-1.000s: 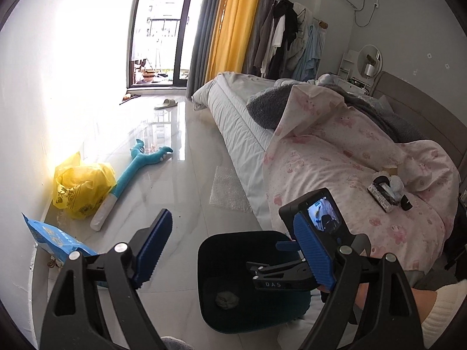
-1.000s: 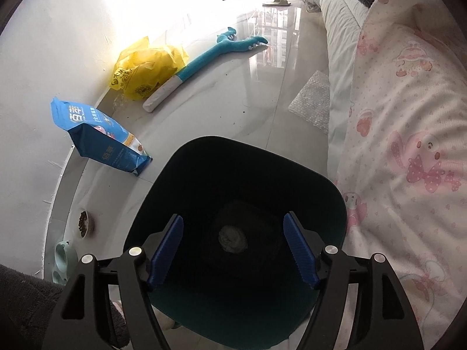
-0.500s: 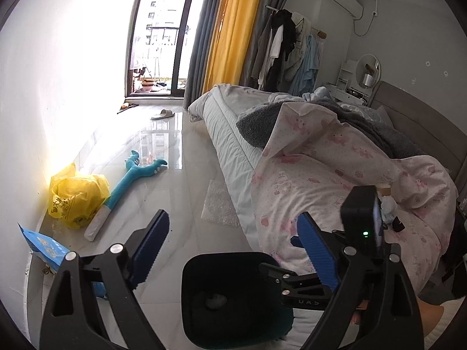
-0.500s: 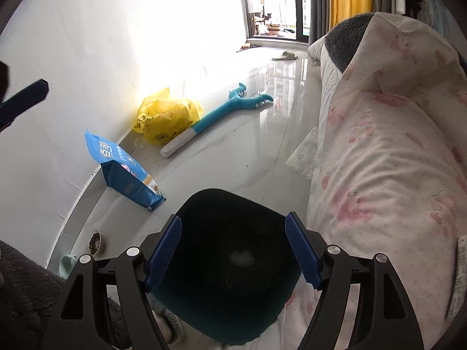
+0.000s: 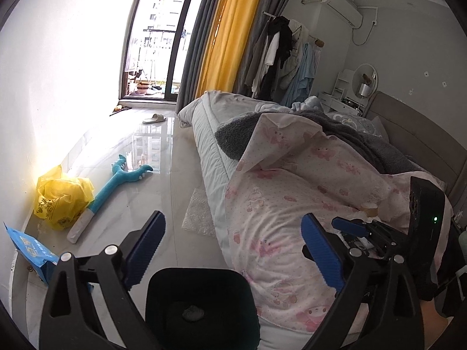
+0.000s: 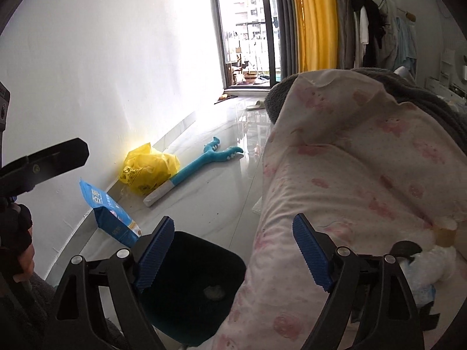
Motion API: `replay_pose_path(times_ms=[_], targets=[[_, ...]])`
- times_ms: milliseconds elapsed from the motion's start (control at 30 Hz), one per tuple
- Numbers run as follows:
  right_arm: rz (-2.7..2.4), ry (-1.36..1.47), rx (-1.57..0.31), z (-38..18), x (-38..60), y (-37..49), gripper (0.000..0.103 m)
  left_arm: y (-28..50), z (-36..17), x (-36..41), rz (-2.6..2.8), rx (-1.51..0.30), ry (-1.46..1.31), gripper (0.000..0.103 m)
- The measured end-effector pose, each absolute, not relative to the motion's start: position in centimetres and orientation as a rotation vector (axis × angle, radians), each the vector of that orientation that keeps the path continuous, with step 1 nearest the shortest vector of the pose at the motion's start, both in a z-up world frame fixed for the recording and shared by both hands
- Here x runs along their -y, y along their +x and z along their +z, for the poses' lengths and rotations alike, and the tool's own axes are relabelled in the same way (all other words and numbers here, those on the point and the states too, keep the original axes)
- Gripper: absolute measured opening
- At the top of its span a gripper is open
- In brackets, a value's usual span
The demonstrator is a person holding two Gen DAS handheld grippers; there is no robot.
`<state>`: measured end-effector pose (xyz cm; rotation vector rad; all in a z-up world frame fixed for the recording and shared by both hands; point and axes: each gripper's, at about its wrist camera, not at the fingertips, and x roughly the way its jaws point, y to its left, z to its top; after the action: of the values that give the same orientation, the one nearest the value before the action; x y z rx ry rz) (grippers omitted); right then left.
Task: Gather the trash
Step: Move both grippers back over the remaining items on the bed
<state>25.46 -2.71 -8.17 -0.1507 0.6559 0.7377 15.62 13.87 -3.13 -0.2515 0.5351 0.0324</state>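
**Between pickups at the bin**

1 crumpled wad (image 5: 193, 312) lies in the dark bin (image 5: 201, 280) at 6 o'clock. Both the left gripper (image 5: 233, 250) and right gripper (image 6: 233, 250) gape, empty. Next, judging by the scene: reach bedside litter (image 6: 420, 265) at 4 o'clock.

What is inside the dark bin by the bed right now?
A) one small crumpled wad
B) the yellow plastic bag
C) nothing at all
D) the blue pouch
A: a single pale crumpled wad lies on the bottom of the dark bin, while the yellow plastic bag and blue pouch sit on the floor by the wall.
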Motion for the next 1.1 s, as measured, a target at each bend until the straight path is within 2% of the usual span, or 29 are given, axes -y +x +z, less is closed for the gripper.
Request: replay_pose_path(times_ms=[167,467,767,1100], targets=[[0.689,-0.127,-0.605,-6.7,6.2,26.2,0.092,16.6,-3.2,-11.4,0.009,-0.536,-0.220,0.097],[0.587,-0.056,-0.588,-6.1,11.9,28.2,0.098,18.5,-4.1,-7.2,-0.034,-0.552,-0.163,0.097],[0.493,-0.037,-0.577,-6.5,16.0,29.6,0.100,20.0,-5.2,-3.9,-0.079,-0.586,-0.134,0.097],[0.449,-0.005,-0.661,-8.2,18.6,31.0,0.100,21.1,-6.1,-0.7,-0.116,-0.606,-0.089,0.097]])
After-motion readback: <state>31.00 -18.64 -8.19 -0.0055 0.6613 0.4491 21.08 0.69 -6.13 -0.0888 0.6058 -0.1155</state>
